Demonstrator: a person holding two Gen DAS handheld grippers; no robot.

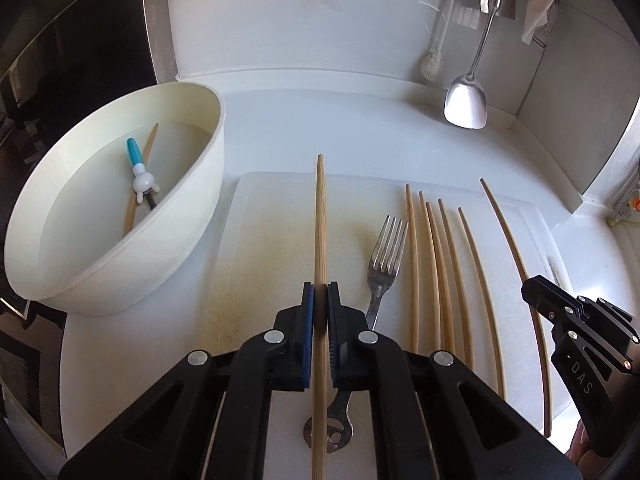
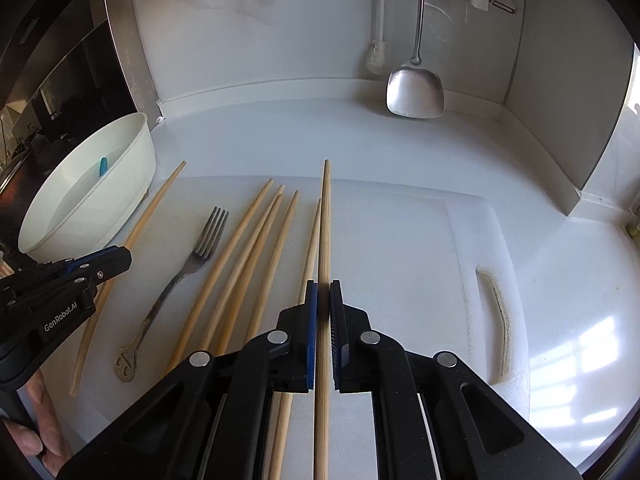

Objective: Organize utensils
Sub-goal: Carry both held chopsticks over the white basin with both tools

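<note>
On the far left I saw the cream bowl holding a blue-handled utensil and one chopstick. My left gripper was clenched on a pale wooden chopstick, straight and round, pointing away over the white cutting board. Just right of it the steel fork lay flat, then five loose chopsticks fanned on the board. My right gripper was clamped on another tan chopstick, at the right of that row.
</note>
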